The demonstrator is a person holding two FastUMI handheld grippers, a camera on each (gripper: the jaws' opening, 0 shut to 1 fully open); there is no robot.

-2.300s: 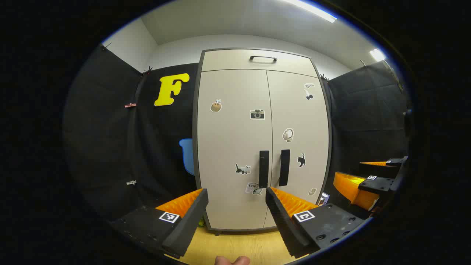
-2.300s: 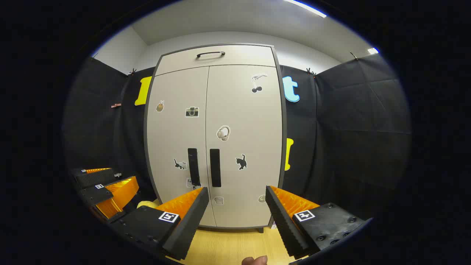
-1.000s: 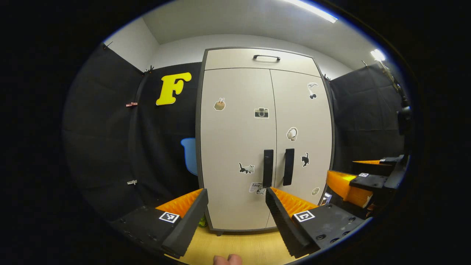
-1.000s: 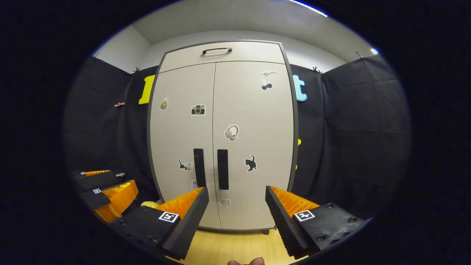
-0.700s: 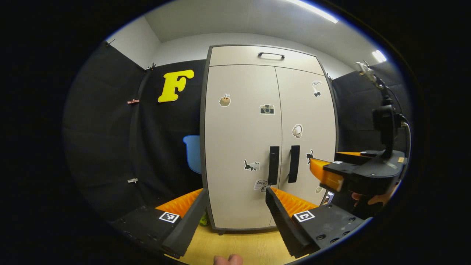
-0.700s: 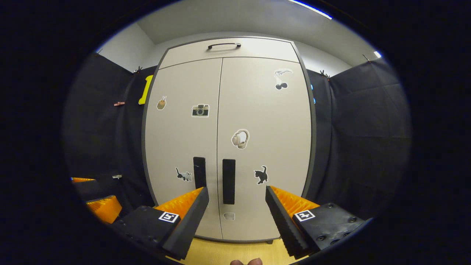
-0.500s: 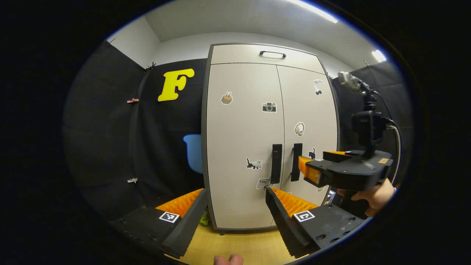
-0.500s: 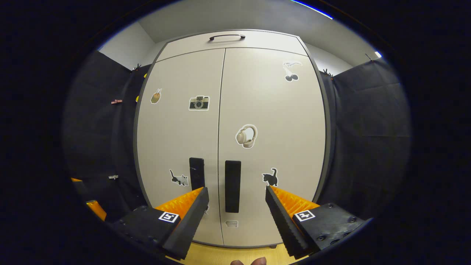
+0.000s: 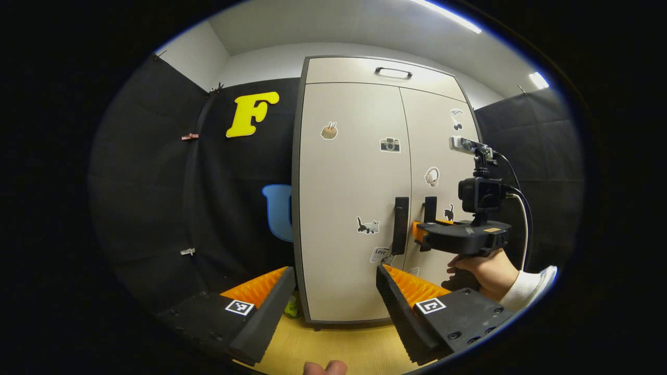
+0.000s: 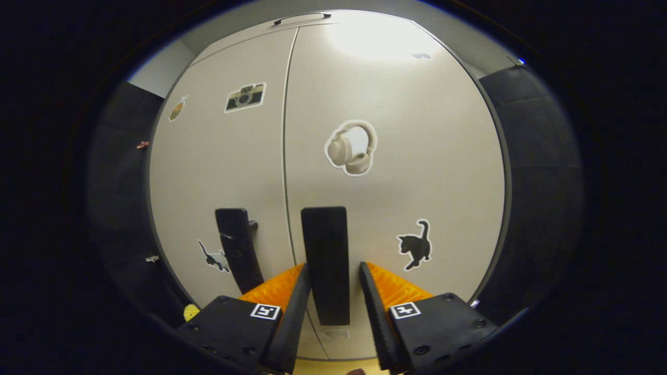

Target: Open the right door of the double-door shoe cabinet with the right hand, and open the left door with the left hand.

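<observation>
Handle alignment is being settled at the right door (image 10: 396, 156) of the shoe cabinet (image 9: 354, 198). The right handle (image 10: 325, 263), a dark upright bar with its long axis vertical, is being straddled by the right gripper (image 10: 333, 291), one finger to either side of it. The jaws are being held partly closed around the bar, slim gaps being visible on both sides, so no grip is judged to be made yet. In the left gripper view the right gripper (image 9: 422, 234) is being held level against that handle by a hand (image 9: 482, 271).

The left gripper (image 9: 333, 291) is being kept wide open and empty, well apart from the cabinet. The left handle (image 9: 400, 232) is lying ahead and slightly to its right, just beside the right handle across the centre seam.

Both doors are being seen flush and shut. The pull is judged to call for an outward swing towards the person, with open floor (image 9: 338, 344) below the cabinet.
</observation>
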